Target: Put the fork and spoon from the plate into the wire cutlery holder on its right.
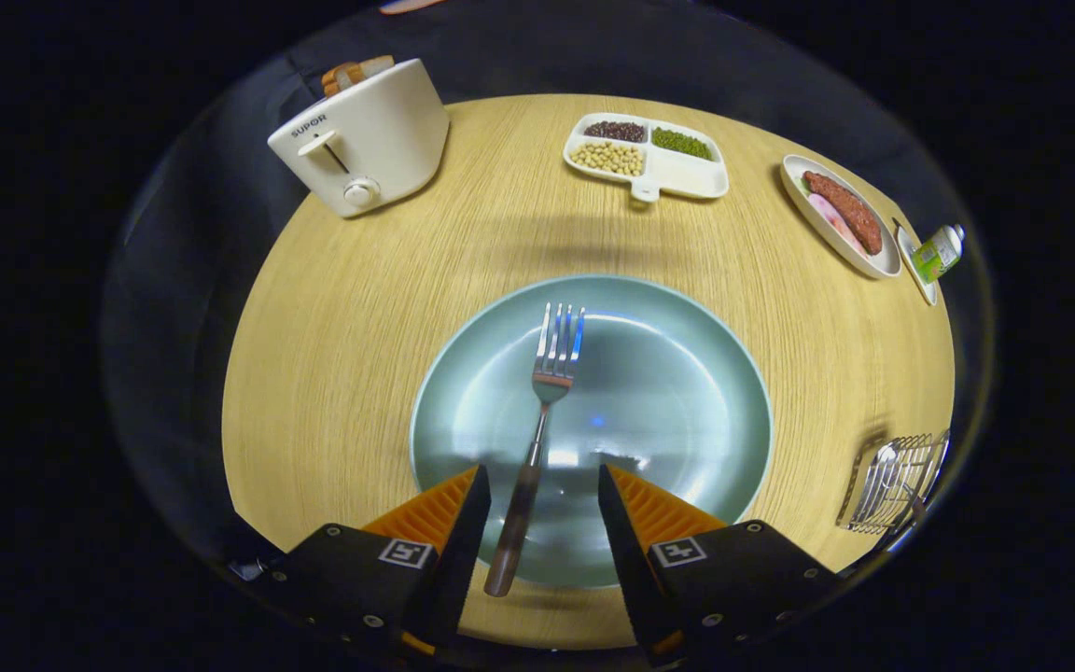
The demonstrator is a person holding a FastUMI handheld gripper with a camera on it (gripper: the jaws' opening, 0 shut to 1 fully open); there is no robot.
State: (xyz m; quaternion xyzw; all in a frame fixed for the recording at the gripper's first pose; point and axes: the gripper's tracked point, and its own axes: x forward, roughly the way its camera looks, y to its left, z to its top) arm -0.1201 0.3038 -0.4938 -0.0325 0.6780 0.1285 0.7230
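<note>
A pale green plate [687, 392] lies on the round wooden table just ahead of me. On it rests a metal fork [537, 429] with a dark handle, tines pointing away and its handle end reaching over the plate's near rim. My gripper [542, 485] is open, its two fingers straddling the fork's handle without touching it. The wire cutlery holder [892, 485] stands to the right of the plate, and a spoon-like metal piece lies inside it.
A white toaster [365, 140] with bread stands at the far left. A divided white dish [647, 157] of beans sits at the back, and an oval dish [841, 219] with sausage and a small green bottle [937, 252] sit at the far right.
</note>
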